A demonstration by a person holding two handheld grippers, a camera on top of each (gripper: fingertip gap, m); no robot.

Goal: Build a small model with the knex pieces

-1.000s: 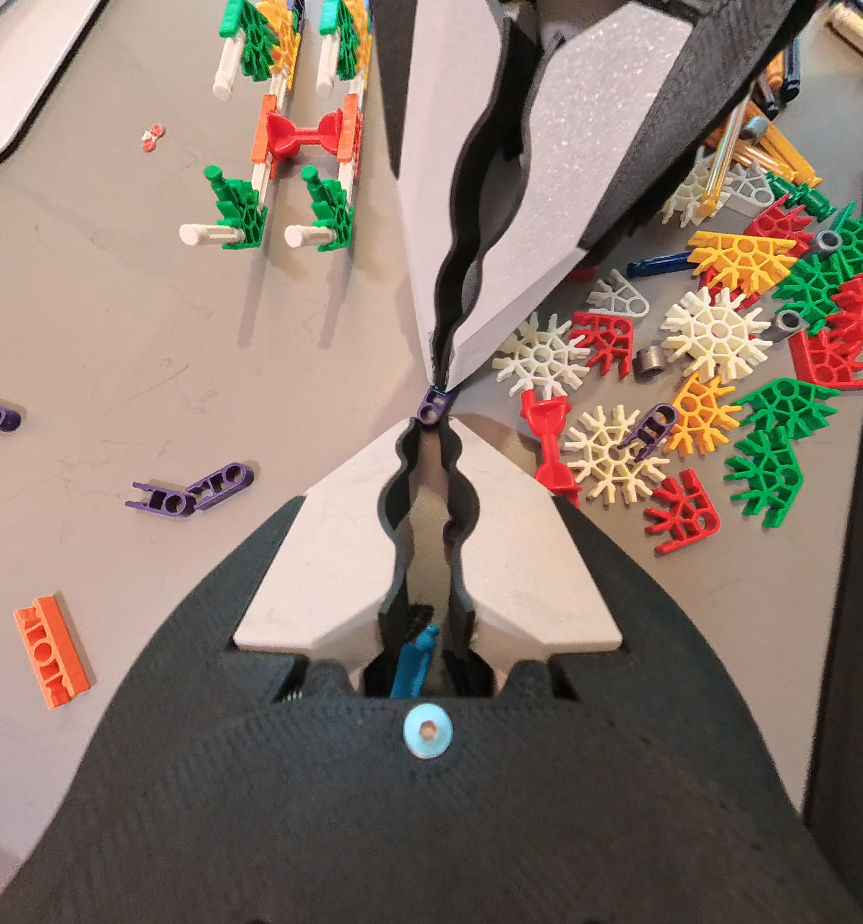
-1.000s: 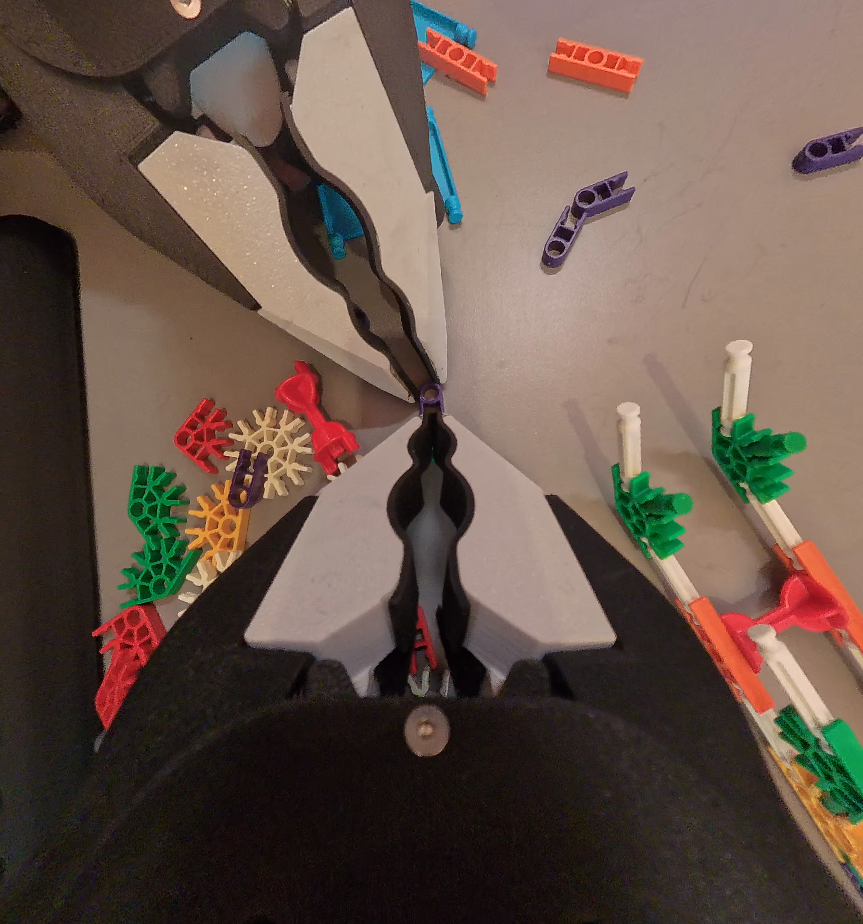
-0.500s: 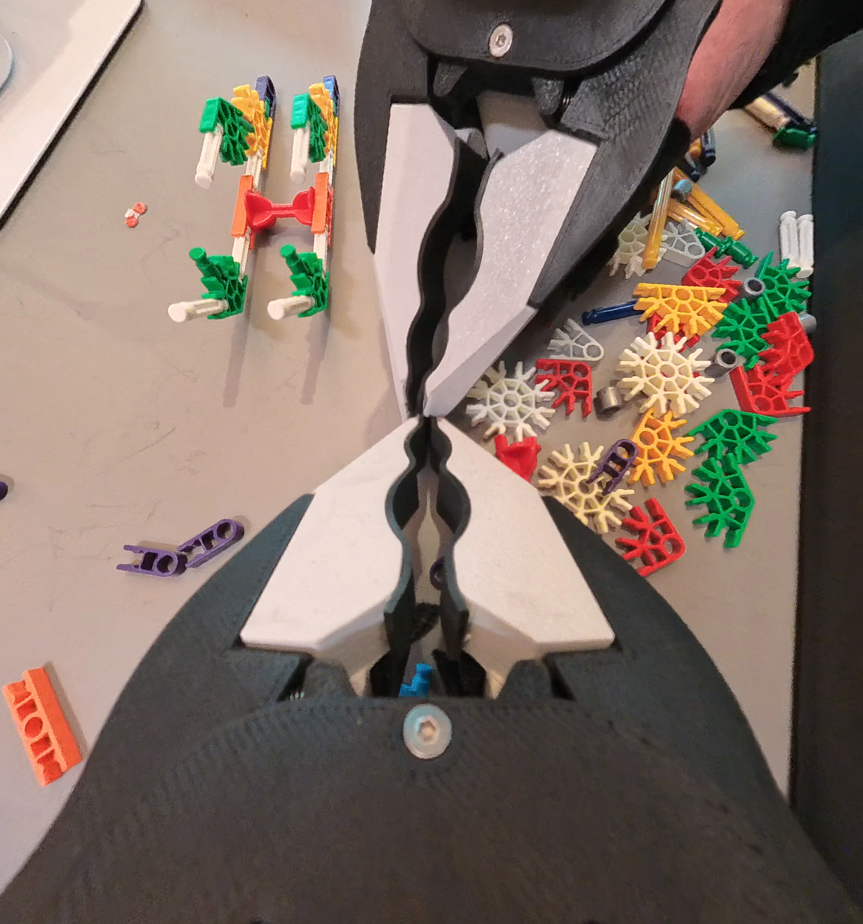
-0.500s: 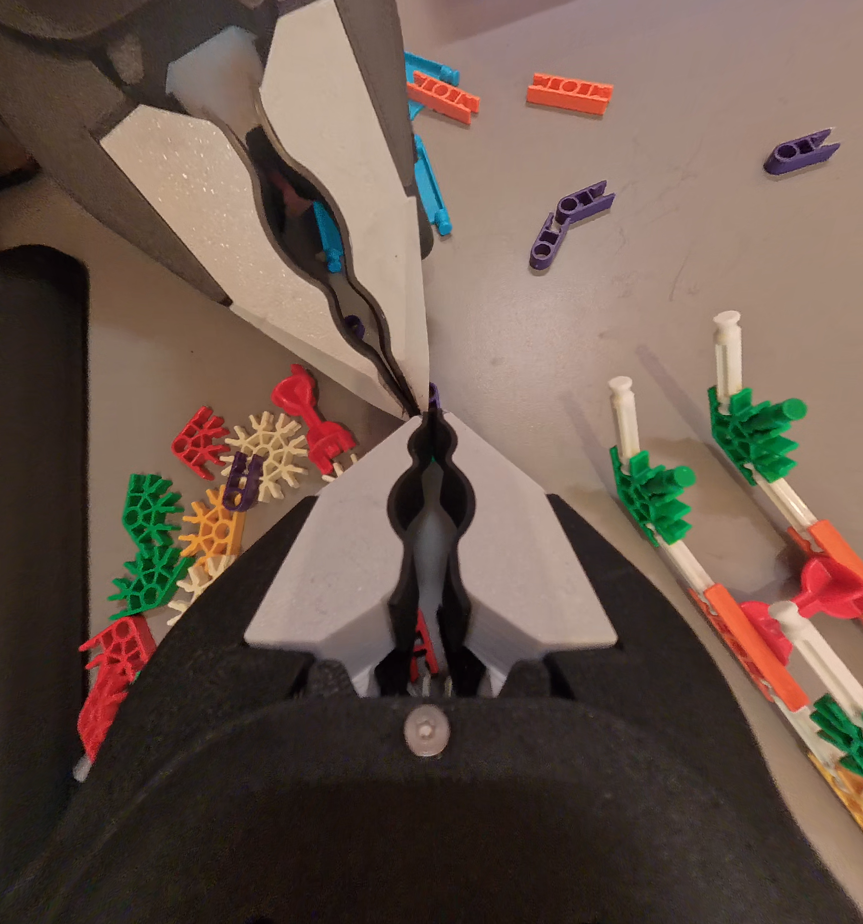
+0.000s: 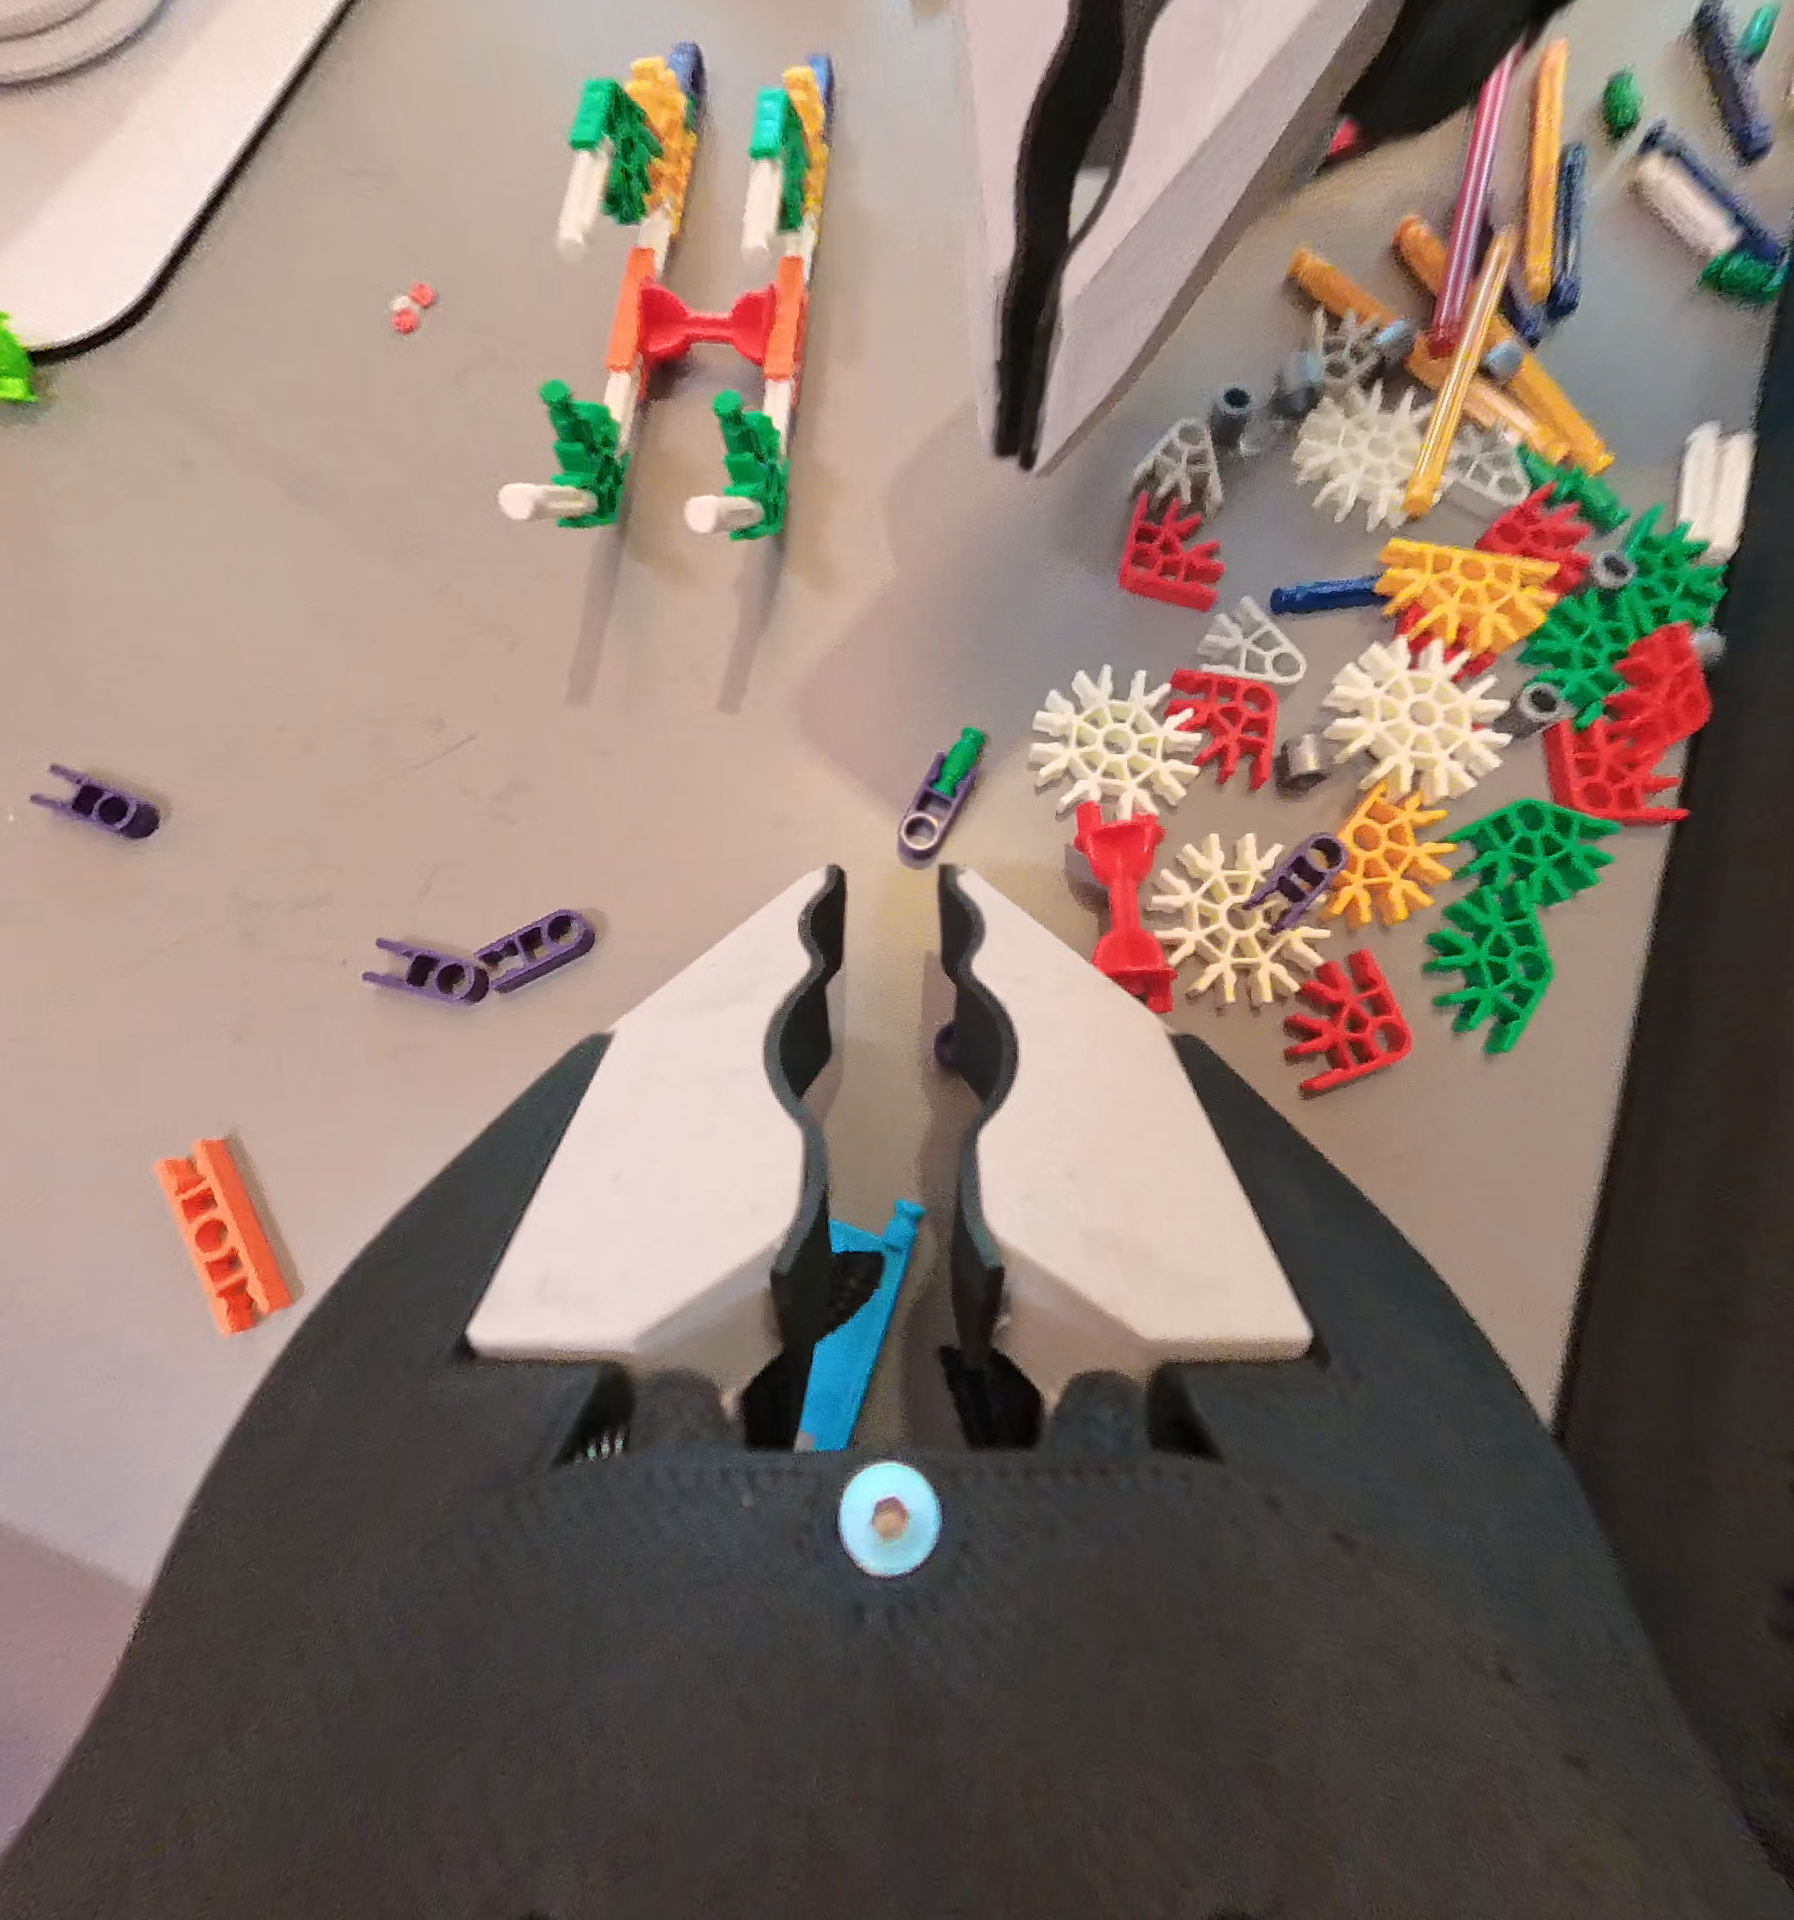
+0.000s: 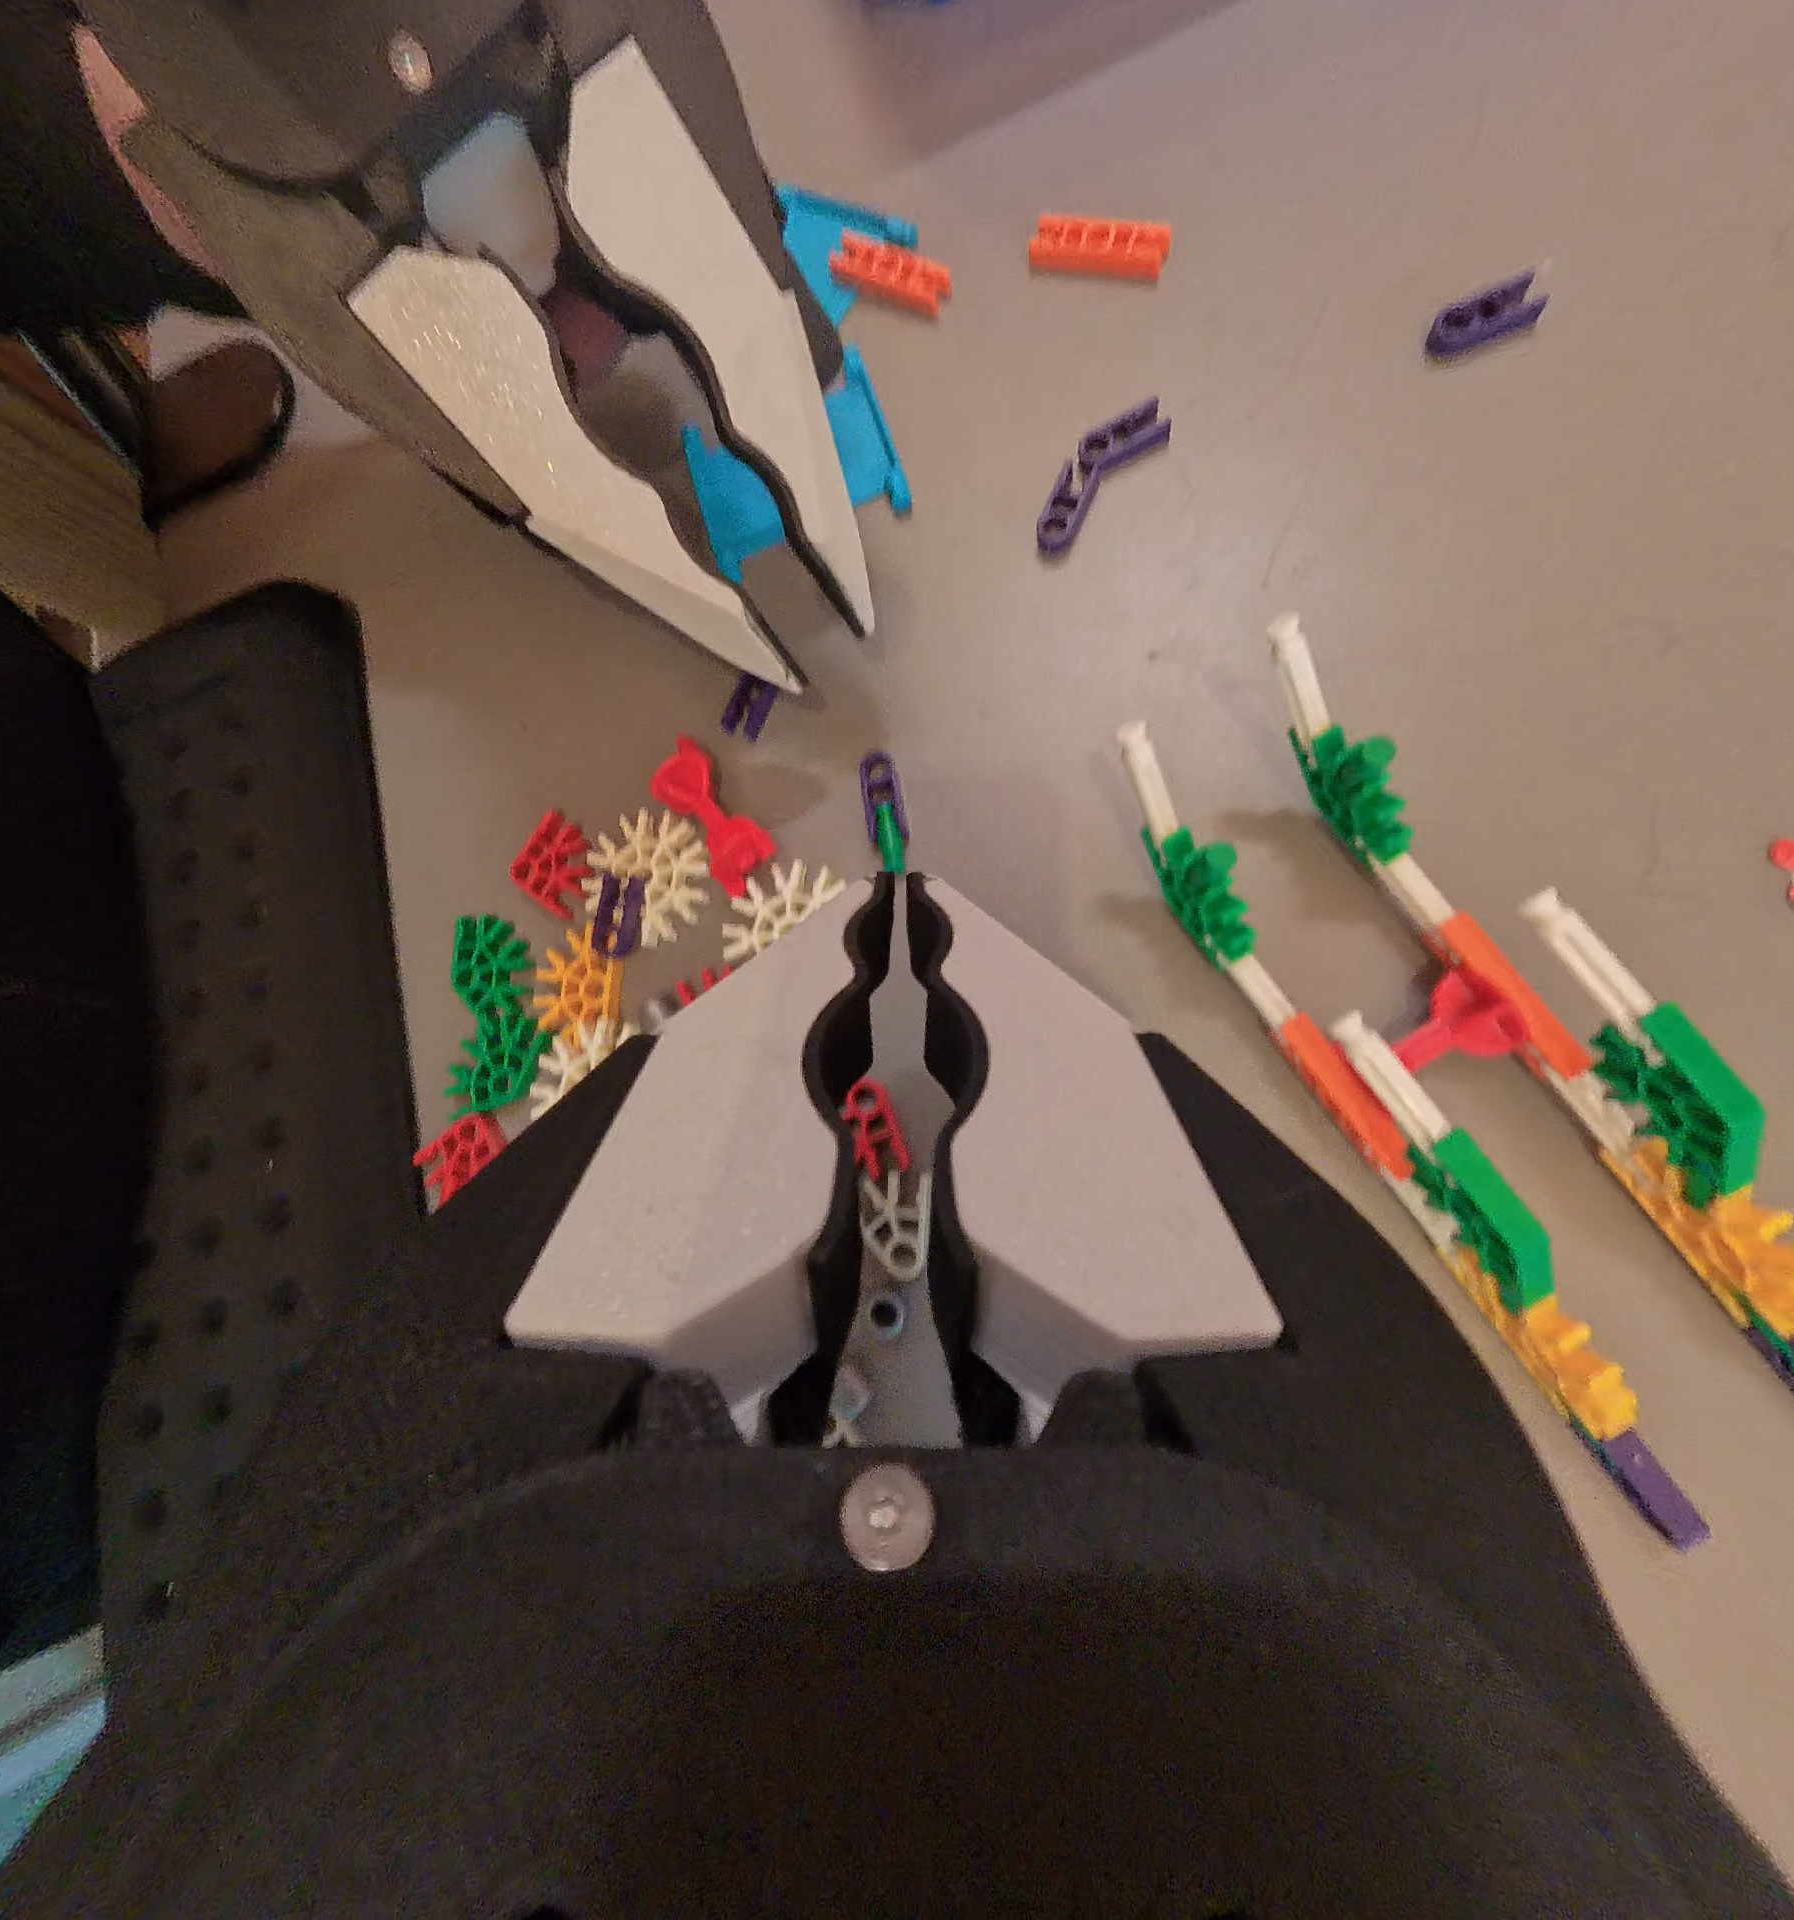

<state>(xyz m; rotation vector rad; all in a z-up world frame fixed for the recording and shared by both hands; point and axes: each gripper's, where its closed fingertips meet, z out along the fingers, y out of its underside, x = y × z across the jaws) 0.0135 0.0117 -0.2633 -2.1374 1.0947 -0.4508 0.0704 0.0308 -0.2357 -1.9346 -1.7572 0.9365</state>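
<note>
A small purple connector point(image 5: 924, 826) with a short green rod point(image 5: 960, 753) plugged into it sits on the grey table, between the two grippers and free of both. My left gripper point(image 5: 891, 883) is open and empty, its tips just short of the connector. My right gripper point(image 5: 1012, 452) hangs farther back and higher, jaws almost together. In the right wrist view the right gripper point(image 6: 893, 883) shows only a thin slit and holds nothing. There the green rod point(image 6: 888, 831) and purple connector point(image 6: 877, 784) sit just beyond its tips. The open left gripper point(image 6: 828, 655) is at upper left.
A ladder-like assembly point(image 5: 701, 322) of white rods and green, orange and red parts lies to the left. A pile of loose connectors point(image 5: 1392, 727) and rods point(image 5: 1475, 312) lies to the right, by a black block point(image 5: 1745, 935). Purple clips point(image 5: 477, 961), an orange clip point(image 5: 223, 1236) and a blue piece point(image 5: 857, 1320) lie about. There is about 7 cm between the tips of the two grippers. The orange clip point(image 5: 223, 1236) is about 15 cm from my left fingertips and 20 cm from my right. Seen from the right wrist view point(image 6: 1090, 237) as well.
Both grippers held the purple-and-green piece tip to tip. The left has now opened, the two have drawn apart, and the piece sits free between them.
</note>
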